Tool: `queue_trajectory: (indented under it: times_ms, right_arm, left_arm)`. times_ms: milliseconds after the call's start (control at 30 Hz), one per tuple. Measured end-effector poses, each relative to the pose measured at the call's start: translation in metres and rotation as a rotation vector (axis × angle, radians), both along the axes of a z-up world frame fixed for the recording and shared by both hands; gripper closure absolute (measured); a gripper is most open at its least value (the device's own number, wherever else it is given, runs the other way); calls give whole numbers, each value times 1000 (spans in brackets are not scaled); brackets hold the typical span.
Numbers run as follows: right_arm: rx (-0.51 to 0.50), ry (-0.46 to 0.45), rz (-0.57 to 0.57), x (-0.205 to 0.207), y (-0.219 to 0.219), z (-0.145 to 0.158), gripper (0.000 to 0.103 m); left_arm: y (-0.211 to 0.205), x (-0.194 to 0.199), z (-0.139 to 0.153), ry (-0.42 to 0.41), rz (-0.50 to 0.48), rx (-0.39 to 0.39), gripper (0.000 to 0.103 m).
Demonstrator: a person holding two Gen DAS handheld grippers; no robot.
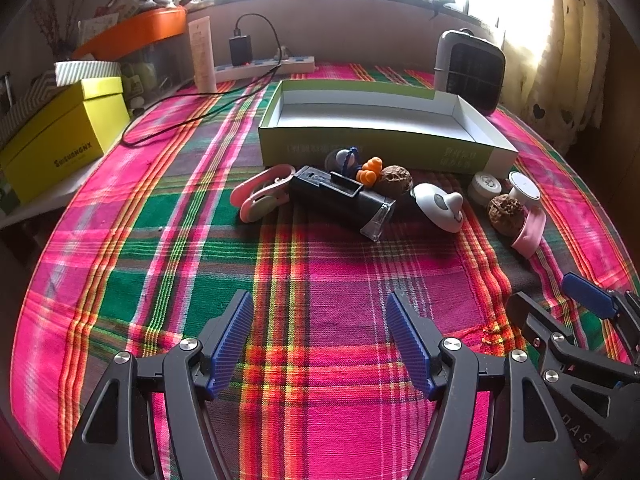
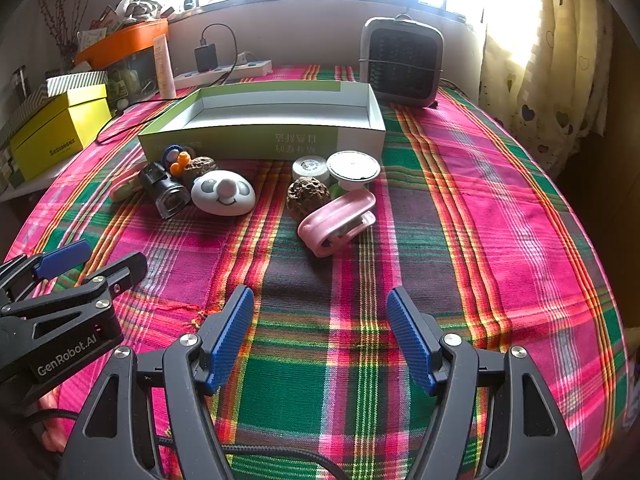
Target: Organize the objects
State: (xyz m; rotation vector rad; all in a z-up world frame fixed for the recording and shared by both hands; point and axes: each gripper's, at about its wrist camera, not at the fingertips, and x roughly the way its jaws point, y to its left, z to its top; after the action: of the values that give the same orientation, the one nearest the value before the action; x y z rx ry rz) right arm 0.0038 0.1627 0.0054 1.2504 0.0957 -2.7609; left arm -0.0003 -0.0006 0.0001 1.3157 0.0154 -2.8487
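An open green-and-white box stands empty at the back of the plaid table. In front of it lie small objects: a black device with a clear tip, a white panda-face piece, two brown walnuts, orange earplugs, pink clips, and white round caps. My left gripper is open and empty, well short of the pile. My right gripper is open and empty too; it also shows in the left wrist view.
A small heater stands behind the box on the right. A power strip with a black charger lies at the back. Yellow boxes and an orange-lidded bin sit off the table's left edge. Curtains hang at right.
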Motion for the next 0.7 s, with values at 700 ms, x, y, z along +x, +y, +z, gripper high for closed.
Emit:
queue_trajectory:
  times_ms: [700]
  right_arm:
    - [1, 3, -1, 0, 0, 1, 34]
  left_arm:
    - [1, 0, 1, -6, -2, -5, 34]
